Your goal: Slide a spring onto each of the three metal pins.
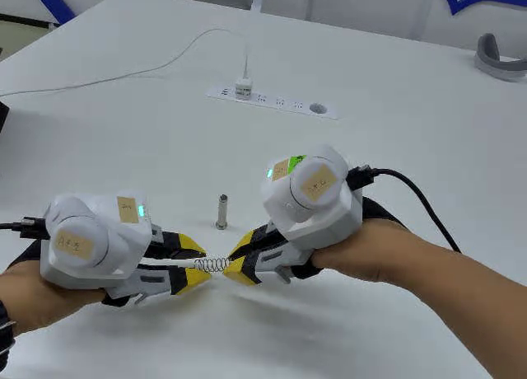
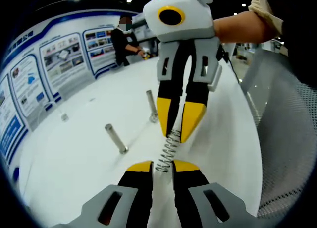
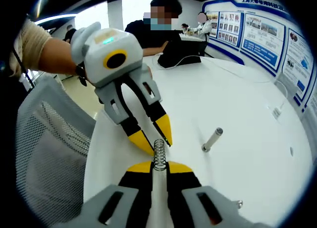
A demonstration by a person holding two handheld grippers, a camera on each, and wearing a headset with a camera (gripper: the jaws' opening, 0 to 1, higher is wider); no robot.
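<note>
Together, the left hand-held gripper (image 1: 207, 264) and right hand-held gripper (image 1: 227, 264) meet near the tabletop's (image 1: 370, 107) near edge, each clenched on one end of the spring (image 1: 216, 264), which is held between them clear of the surface. The head view shows one upright pin (image 1: 222, 212) just beyond. The left gripper view shows two standing: a nearer pin (image 2: 116, 139) and a farther pin (image 2: 151, 106).
</note>
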